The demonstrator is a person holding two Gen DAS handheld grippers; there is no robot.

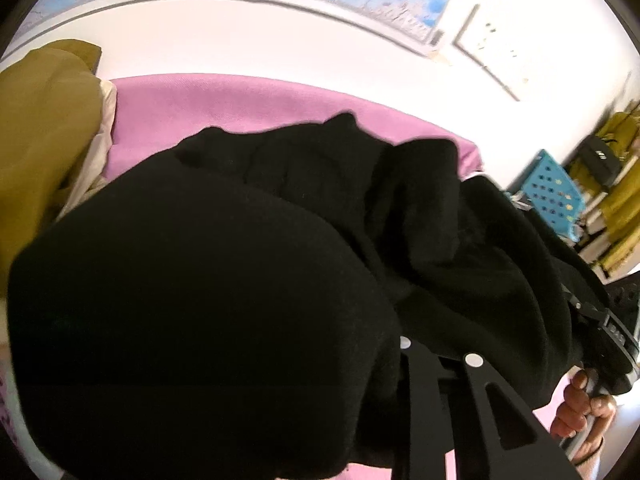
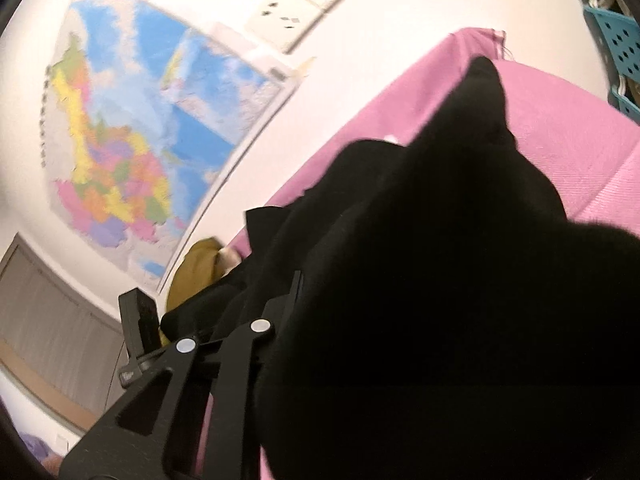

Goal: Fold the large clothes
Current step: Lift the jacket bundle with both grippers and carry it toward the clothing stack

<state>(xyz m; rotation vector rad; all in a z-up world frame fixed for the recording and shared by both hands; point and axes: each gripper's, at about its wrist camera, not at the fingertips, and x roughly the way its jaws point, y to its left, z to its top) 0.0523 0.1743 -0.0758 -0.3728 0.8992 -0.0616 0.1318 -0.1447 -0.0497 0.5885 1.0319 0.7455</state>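
Observation:
A large black garment (image 1: 240, 280) fills most of the left wrist view, draped over the pink sheet (image 1: 240, 108). My left gripper (image 1: 436, 354) has its fingers close together with the black cloth over their tips; it looks shut on the garment. In the right wrist view the same black garment (image 2: 460, 280) hangs over my right gripper (image 2: 224, 336), whose fingers stand close together under the cloth. The right gripper's body (image 1: 608, 328) and the hand holding it show at the left wrist view's right edge.
An olive-yellow cloth (image 1: 40, 128) lies at the left on the pink surface. A blue perforated basket (image 1: 552, 192) stands at the right. A wall map (image 2: 132, 140) and power sockets (image 2: 304, 4) are on the white wall behind.

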